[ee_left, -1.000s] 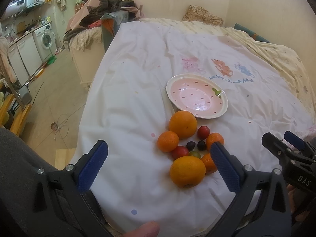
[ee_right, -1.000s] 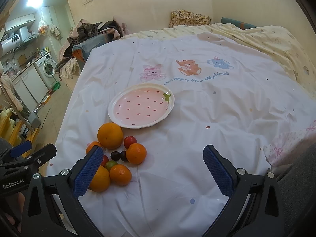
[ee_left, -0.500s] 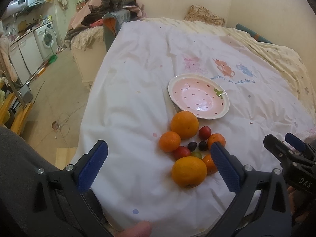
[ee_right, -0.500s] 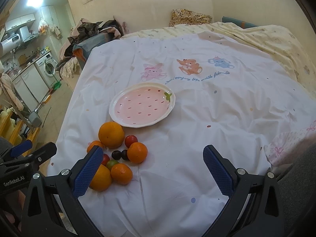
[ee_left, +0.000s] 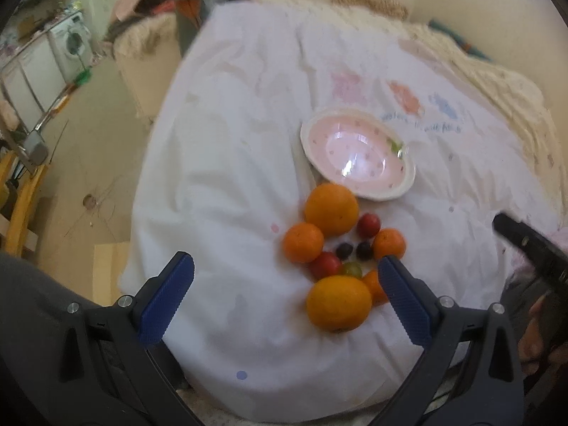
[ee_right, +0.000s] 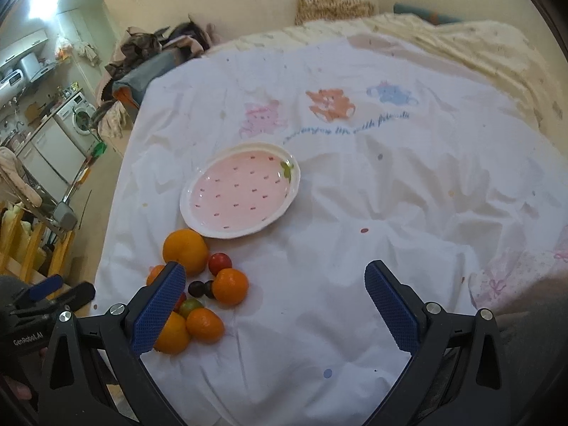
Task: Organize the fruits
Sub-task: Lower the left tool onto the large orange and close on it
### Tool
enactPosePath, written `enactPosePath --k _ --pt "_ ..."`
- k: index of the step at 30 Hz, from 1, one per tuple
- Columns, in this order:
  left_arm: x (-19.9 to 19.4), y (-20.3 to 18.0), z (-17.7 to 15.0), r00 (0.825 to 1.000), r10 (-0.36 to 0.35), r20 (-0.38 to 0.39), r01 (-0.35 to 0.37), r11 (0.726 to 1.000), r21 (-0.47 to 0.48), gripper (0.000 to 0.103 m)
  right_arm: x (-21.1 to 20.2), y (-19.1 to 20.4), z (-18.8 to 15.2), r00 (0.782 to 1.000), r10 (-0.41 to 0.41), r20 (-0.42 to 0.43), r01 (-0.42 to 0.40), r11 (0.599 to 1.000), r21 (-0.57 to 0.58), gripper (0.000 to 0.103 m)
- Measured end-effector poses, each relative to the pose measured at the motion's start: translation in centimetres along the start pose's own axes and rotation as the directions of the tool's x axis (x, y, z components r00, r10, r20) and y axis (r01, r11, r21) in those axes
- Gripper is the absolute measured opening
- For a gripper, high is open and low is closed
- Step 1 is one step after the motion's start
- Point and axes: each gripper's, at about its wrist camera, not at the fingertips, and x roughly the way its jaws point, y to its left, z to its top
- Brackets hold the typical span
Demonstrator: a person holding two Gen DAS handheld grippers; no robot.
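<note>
Bedding comes first: the white cotton sheet with cartoon animal prints (ee_right: 355, 213) is spread as it was a second ago, and on it the pink strawberby-patterned ceramic plate with a cream scalloped rim (ee_right: 191, 195) has not been touched and nothing has been placed in it. Just beside the plate's near rim, the fruit cluster is unchanged: the large round orange nearest the plate (ee_left: 331, 208), a second large orange farthest from the plate (ee_left: 339, 302), smaller mandarins (ee_left: 303, 242), red cherry tomatoes (ee_left: 368, 225) and dark grapes (ee_left: 344, 249) between them. What has changed is the left gripper (ee_left: 285, 296): its view is now blurred and the plate and fruit are seen larger, so an approach toward the cluster is judged to be under way. Its blue-padded jaws are spread wide with nothing between them. The right gripper (ee_right: 275, 301), likewise wide and empty, is held on the near side of the plate.
</note>
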Motion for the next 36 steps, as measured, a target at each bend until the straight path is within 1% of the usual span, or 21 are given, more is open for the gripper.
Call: enactPosePath --k 1,3,6,7,9,11,12,13,15,17,19,20,21,23,25,29,31,33,36 --pt "0.6 -0.1 0.1 0.999 0.011 -0.030 -0.011 1.000 0.015 0.102 0.3 -0.2 0.2 1.000 0.005 -0.010 -0.005 1.000 0.007 0.102" --pt "2.2 -0.5 0.0 0.993 0.002 -0.117 0.005 0.998 0.060 0.102 0.8 -0.5 0.7 0.999 0.014 -0.028 -0.013 1.000 0.016 0.102" --pt "4.1 -1.6 -0.7 0.973 -0.025 -0.228 0.052 0.992 0.115 0.102 1.3 -1.0 1.1 0.999 0.012 -0.041 -0.011 1.000 0.024 0.102" --pt "4.8 -2.4 -1.0 0.965 -0.027 -0.261 0.067 0.987 0.148 0.102 1.5 -1.2 1.1 0.999 0.011 -0.046 -0.010 1.000 0.027 0.102" --pt "5.5 -3.3 -1.6 0.955 -0.026 -0.294 0.082 0.980 0.182 0.101 2.0 -1.4 0.8 0.998 0.010 -0.064 -0.008 0.999 0.035 0.102" --pt "6.4 -4.3 -2.1 0.944 -0.041 -0.329 0.112 0.974 0.200 0.097 2.5 -1.5 0.7 0.997 -0.002 -0.075 0.004 0.999 0.033 0.102" --pt "6.6 -4.7 -2.2 0.939 -0.038 -0.341 0.114 0.972 0.206 0.090 2.7 -1.6 0.4 0.997 -0.018 -0.076 0.021 0.999 0.034 0.102" --pt "7.0 -5.1 -2.4 0.936 -0.032 -0.350 0.114 0.970 0.217 0.088 2.9 -1.7 0.3 0.997 -0.022 -0.079 0.026 0.999 0.041 0.102" --pt "8.0 -5.7 -2.9 0.928 -0.028 -0.373 0.118 0.969 0.219 0.087 3.2 -2.2 0.3 0.996 -0.016 -0.087 0.022 0.998 0.065 0.102" --pt "8.5 -5.9 -3.1 0.926 -0.021 -0.377 0.111 0.970 0.218 0.083 3.2 -2.6 0.4 0.996 -0.019 -0.084 0.025 0.996 0.083 0.102" --pt "8.9 -6.1 -3.1 0.931 -0.012 -0.365 0.103 0.968 0.230 0.073 3.1 -2.7 0.4 0.997 -0.024 -0.080 0.031 0.996 0.084 0.102" --pt "9.0 -6.2 -3.1 0.932 -0.010 -0.361 0.101 0.967 0.234 0.070 3.2 -2.8 0.4 0.997 -0.025 -0.079 0.032 0.996 0.087 0.102" --pt "9.2 -6.0 -3.1 0.926 -0.023 -0.377 0.113 0.969 0.218 0.061 3.3 -2.9 0.4 0.997 -0.024 -0.080 0.031 0.995 0.090 0.102" --pt "9.2 -5.5 -3.0 0.920 -0.046 -0.389 0.127 0.975 0.185 0.060 3.4 -3.0 0.4 0.996 -0.023 -0.086 0.031 0.995 0.099 0.102" --pt "9.0 -5.2 -3.0 0.919 -0.060 -0.390 0.139 0.974 0.178 0.058 3.6 -3.2 0.4 0.995 -0.021 -0.093 0.031 0.993 0.110 0.102" --pt "7.7 -4.5 -3.0 0.921 -0.072 -0.382 0.143 0.977 0.161 0.057 3.6 -3.1 0.4 0.996 -0.017 -0.092 0.027 0.993 0.111 0.102" --pt "6.6 -3.3 -2.8 0.921 -0.089 -0.380 0.151 0.979 0.137 0.057 3.6 -3.2 0.4 0.996 -0.015 -0.092 0.025 0.994 0.107 0.102" --pt "5.8 -3.0 -2.0 0.927 -0.105 -0.359 0.156 0.981 0.115 0.057 3.6 -3.2 0.3 0.995 -0.012 -0.095 0.022 0.994 0.106 0.102" --pt "4.0 -2.6 -0.5 0.944 -0.119 -0.307 0.157 0.982 0.101 0.057 3.6 -3.1 0.3 0.995 -0.011 -0.101 0.021 0.994 0.103 0.102"
